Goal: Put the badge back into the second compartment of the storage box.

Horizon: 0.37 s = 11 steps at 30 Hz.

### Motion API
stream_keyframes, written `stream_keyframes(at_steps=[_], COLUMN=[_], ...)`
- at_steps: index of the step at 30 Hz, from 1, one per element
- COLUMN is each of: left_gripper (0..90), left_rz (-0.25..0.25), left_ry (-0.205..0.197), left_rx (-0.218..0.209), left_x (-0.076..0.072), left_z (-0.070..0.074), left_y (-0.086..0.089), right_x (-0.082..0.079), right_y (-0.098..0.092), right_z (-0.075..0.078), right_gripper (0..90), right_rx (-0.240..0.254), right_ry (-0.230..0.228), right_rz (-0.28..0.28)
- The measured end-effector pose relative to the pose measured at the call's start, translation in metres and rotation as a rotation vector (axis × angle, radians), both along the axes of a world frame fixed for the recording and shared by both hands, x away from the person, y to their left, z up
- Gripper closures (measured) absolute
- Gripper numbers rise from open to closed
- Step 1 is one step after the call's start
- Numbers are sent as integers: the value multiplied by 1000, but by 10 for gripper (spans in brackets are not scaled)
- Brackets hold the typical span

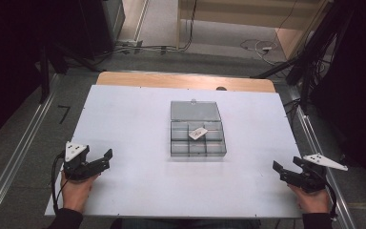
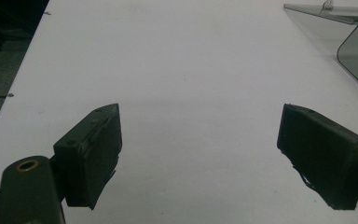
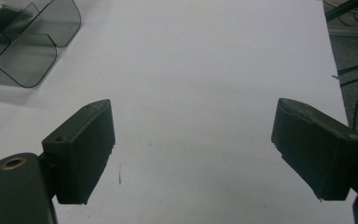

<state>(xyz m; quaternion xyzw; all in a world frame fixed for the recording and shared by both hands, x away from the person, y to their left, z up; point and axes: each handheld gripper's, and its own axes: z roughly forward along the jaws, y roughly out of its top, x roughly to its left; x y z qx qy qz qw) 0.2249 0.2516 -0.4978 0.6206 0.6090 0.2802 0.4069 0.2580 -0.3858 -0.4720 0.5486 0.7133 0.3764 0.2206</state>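
A clear grey compartment box (image 1: 198,153) stands in the middle of the white table (image 1: 133,124), its lid (image 1: 194,110) folded open toward the far side. A small white card-like piece (image 1: 198,133) lies in one of its middle compartments. My left gripper (image 1: 106,160) rests near the front left corner of the table, held in a hand, its jaws wide apart with nothing between them (image 2: 199,112). At the front right edge my right gripper (image 1: 280,171) is likewise open and empty (image 3: 192,105). Both grippers are well apart from the box (image 2: 354,46) (image 3: 28,46).
The white board lies on a wooden tabletop (image 1: 186,80) that shows along the far edge. Metal rails (image 1: 14,157) run along both sides on the floor, and cables (image 1: 259,47) lie on the floor beyond the table.
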Motion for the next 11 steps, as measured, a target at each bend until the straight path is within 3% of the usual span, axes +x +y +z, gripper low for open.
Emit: stream_keyframes(at_steps=[11], left_gripper=[144], left_rz=[9], left_ry=[5], left_rx=[-19], left_x=[2], left_z=[0], left_y=[1], right_x=[-13], right_y=[-14], right_z=[-7], right_gripper=[119], right_rx=[-16], right_ry=[18], right_rz=[-32])
